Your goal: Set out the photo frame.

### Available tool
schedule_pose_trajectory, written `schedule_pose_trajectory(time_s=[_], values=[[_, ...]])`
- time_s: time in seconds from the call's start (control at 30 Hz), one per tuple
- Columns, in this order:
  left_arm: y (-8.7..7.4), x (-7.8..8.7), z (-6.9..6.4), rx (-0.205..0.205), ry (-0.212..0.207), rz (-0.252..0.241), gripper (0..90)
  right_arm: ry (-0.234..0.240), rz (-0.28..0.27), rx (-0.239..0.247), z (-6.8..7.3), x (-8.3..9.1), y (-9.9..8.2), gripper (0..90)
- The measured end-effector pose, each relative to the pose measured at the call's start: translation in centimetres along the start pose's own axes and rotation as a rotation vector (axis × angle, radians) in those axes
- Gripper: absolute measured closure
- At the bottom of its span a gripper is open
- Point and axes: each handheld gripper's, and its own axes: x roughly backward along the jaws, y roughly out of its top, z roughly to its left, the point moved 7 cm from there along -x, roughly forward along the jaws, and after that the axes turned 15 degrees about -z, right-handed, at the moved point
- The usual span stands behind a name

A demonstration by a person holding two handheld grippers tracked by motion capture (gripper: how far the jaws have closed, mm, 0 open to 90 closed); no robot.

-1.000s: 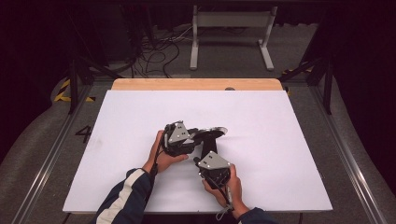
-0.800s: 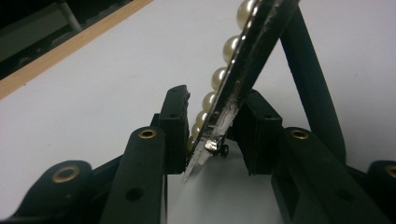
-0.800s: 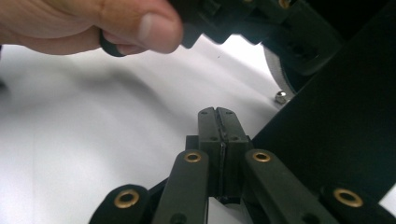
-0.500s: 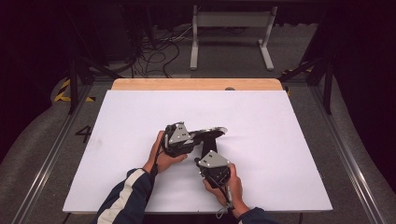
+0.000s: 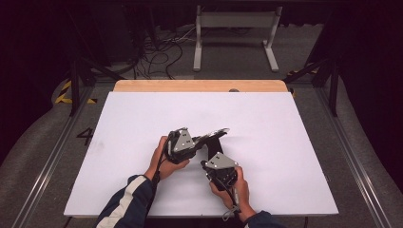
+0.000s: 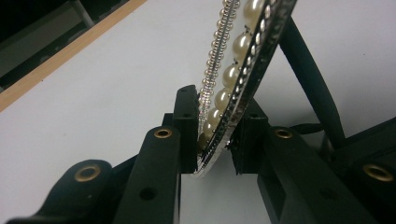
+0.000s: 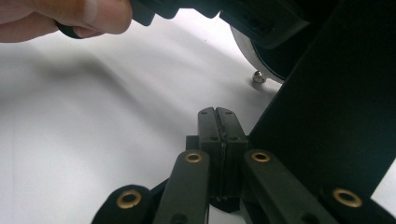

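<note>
A curved band set with pearls and small silver beads stands on edge between the jaws of my left gripper. The jaws have just been closing and both pads press on its lower end. From above, the left gripper sits at mid-table, pointing right, with the band's shiny end sticking out past it. My right gripper lies just in front of it, pointing towards the left one. Its jaws are shut flat together with nothing between them. A black slab close by hides the right side of that view.
The white tabletop has a wooden strip along its far edge. Metal rails run down both sides. Beyond the table are loose cables and a grey stand on the floor. A thumb grips the left gripper's handle.
Both hands stay where they were in the high view. The band still sticks out to the right of the left gripper.
</note>
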Motion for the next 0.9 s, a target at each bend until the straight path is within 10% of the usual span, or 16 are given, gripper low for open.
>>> schedule_pose_trajectory(time_s=[0.53,0.9], values=[[-0.3,0.2,0.2,0.052,0.001,-0.018,65.3,0.011,0.009,-0.02,-0.7,0.4,-0.1,90.0],[0.1,1.0,-0.1,0.001,-0.027,-0.029,73.5,0.03,0.013,-0.052,-1.0,0.5,-0.3,90.0]])
